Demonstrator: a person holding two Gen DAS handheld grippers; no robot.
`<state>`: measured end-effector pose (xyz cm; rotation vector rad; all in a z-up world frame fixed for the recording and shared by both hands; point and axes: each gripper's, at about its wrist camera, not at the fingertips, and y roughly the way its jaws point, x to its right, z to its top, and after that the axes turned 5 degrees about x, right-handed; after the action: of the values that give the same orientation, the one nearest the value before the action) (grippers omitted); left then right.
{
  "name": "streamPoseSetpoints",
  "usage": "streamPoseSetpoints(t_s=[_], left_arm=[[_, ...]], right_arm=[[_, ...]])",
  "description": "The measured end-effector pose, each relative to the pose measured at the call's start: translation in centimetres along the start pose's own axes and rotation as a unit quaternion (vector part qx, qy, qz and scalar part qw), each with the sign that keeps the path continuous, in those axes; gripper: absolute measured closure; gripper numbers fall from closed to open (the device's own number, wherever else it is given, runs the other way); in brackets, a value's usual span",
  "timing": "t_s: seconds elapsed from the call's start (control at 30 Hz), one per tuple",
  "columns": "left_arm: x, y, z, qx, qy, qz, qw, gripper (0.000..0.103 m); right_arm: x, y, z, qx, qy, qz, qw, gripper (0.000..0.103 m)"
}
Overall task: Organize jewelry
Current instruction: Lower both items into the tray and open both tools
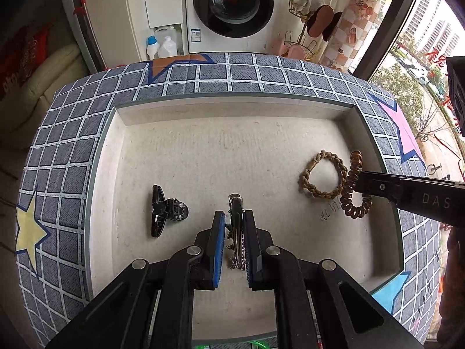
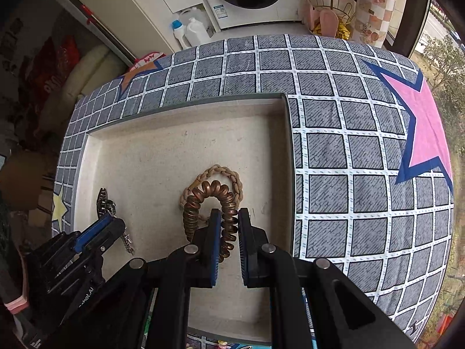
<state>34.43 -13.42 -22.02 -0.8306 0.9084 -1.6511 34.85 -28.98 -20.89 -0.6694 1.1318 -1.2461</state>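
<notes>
A cream tray [image 1: 203, 151] with a grey-green rim lies on a checked cloth. My left gripper [image 1: 234, 218] is shut on a silver toothed hair clip [image 1: 236, 203], held upright just above the tray floor. A black claw clip [image 1: 164, 210] lies to its left. At the tray's right a beige braided hair tie [image 1: 322, 179] lies flat. My right gripper [image 2: 229, 213] is shut on a copper spiral hair tie [image 2: 209, 189], which hangs over the braided tie [image 2: 231, 174]. In the right wrist view the left gripper [image 2: 98, 229] shows at the lower left with the silver clip [image 2: 102, 200].
The blue-grey checked cloth [image 2: 348, 151] with coloured stars covers the table around the tray. Beyond the table's far edge stand a washing machine [image 1: 232, 3], detergent bottles [image 1: 161, 46] and a gold wire rack [image 1: 305, 29]. A window [image 1: 421, 43] is on the right.
</notes>
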Motion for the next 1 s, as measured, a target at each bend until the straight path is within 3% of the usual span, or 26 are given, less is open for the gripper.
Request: streamPoseSetpoints(t_s=[0.5,0.57,0.7,1.0], left_arm=[[1.2,0.9,-0.4,0.000,0.039,0.043,0.9983,0.078],[1.2,0.9,-0.3,-0.002,0.036,0.045,0.9983,0.078],[0.9,0.5,-0.1,0.001,0.032,0.044,0.9985,0.078],[0.9,-0.9,0.0,0.017,0.039,0.039,0.9983,0.078]], right_arm=[[0.4,1.7,-0.1,-0.014,-0.006,-0.006,1.000,0.089],[0.6,1.7,-0.1,-0.016,-0.003,-0.007,1.000,0.086],[0.7,1.3,-0.1,-0.009,0.001,-0.005,1.000,0.057],[0.9,-1.5,0.1,0.028,0.030,0.024,0.999,0.057]])
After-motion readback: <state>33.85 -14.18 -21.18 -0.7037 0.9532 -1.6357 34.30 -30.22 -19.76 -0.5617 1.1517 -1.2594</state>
